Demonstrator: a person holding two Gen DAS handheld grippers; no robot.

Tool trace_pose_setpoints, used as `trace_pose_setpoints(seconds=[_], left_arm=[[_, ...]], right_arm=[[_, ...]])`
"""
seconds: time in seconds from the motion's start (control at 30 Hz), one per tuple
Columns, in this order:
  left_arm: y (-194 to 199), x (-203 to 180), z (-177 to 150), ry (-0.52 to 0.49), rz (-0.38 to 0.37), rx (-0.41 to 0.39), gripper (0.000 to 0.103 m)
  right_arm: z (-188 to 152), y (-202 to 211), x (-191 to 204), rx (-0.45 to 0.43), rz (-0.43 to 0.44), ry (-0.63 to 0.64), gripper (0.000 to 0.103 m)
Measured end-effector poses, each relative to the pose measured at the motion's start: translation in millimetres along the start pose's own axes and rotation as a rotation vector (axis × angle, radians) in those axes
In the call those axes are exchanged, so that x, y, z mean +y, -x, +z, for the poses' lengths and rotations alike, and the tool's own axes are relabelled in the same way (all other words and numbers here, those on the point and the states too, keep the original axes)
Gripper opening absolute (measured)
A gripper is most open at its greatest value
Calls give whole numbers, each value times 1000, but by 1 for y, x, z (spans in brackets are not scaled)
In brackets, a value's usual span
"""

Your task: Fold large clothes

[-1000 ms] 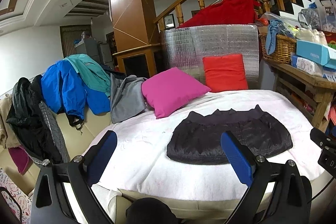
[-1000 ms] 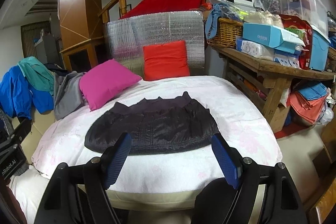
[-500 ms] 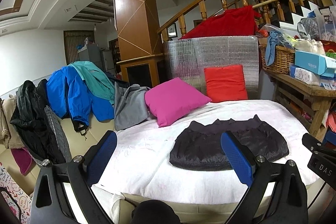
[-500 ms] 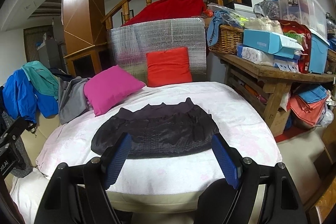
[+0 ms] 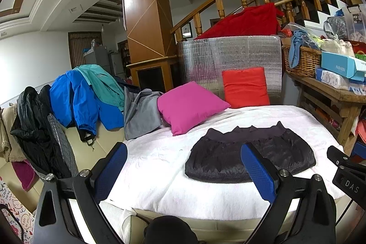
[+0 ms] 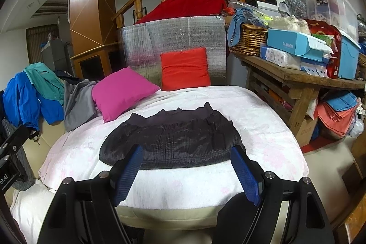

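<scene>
A dark quilted garment (image 5: 249,154) lies folded flat on the white cover (image 5: 155,166) of the sofa; it also shows in the right wrist view (image 6: 176,141). My left gripper (image 5: 183,152) is open and empty, held back from the cover's near edge, left of the garment. My right gripper (image 6: 187,152) is open and empty, held back from the garment's near edge. Neither touches the cloth.
A pink cushion (image 5: 189,106) and a red cushion (image 5: 244,87) lean at the back. Jackets (image 5: 75,102) hang over the sofa's left side. A wooden table (image 6: 302,81) with boxes and a basket stands on the right, with folded clothes (image 6: 338,111) under it.
Both grippers have drawn back and risen a little, so the garment looks smaller and farther off. The garment has not moved. Both jaws stay open.
</scene>
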State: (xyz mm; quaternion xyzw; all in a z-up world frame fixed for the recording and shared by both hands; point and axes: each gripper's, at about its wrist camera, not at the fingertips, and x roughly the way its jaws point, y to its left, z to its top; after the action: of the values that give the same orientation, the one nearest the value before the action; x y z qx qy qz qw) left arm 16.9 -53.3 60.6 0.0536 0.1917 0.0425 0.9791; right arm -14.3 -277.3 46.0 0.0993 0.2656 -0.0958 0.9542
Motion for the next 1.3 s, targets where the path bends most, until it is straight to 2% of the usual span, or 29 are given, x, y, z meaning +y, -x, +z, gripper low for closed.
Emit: trace_pose_setpoints(seconds=[1.3], left_arm=[[-10,6,-5,8,16,22,99]], right_arm=[[-5,-7,4,17,10,-3,82]])
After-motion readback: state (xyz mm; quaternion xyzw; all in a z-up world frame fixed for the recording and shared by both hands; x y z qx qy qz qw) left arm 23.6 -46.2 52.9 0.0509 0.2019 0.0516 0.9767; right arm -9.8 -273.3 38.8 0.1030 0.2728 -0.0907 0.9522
